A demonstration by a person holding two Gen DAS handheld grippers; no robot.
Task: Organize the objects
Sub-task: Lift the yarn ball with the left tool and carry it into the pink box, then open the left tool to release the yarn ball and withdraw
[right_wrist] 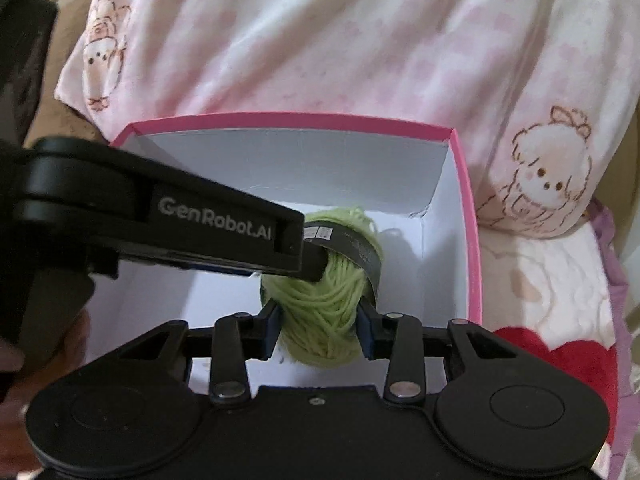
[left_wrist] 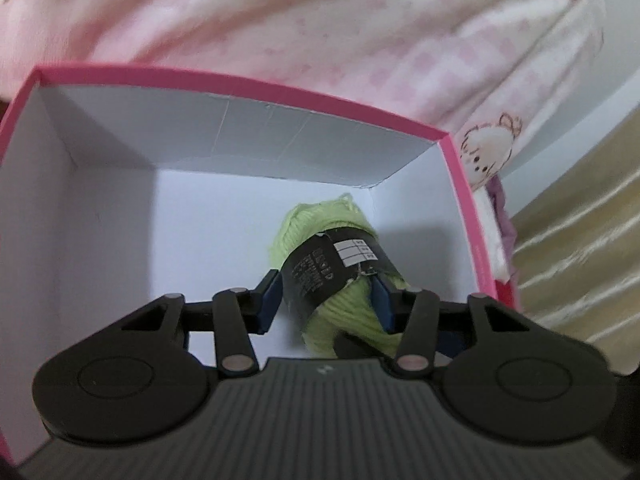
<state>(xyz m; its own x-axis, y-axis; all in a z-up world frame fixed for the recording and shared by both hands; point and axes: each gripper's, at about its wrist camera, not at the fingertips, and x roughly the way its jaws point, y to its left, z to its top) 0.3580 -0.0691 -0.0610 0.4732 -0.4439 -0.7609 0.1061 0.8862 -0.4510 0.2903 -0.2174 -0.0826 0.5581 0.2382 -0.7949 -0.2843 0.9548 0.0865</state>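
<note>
A light green yarn ball (left_wrist: 340, 300) with a black paper band lies inside a pink box (left_wrist: 240, 80) with white inner walls, near its right wall. My left gripper (left_wrist: 326, 296) is shut on the ball at the banded part, with a blue pad on each side. In the right wrist view the same yarn ball (right_wrist: 320, 312) sits between the pads of my right gripper (right_wrist: 320, 330), which is shut on its near end. There the left gripper (right_wrist: 308, 264) reaches in from the left and grips the ball just behind. The box rim (right_wrist: 300, 118) surrounds both.
Pink and white checked bedding (right_wrist: 360, 40) with cartoon bear prints lies behind and to the right of the box. A red heart cushion (right_wrist: 560, 352) sits at the box's right side. Shiny golden fabric (left_wrist: 580, 260) hangs at the far right. The box's left half is bare.
</note>
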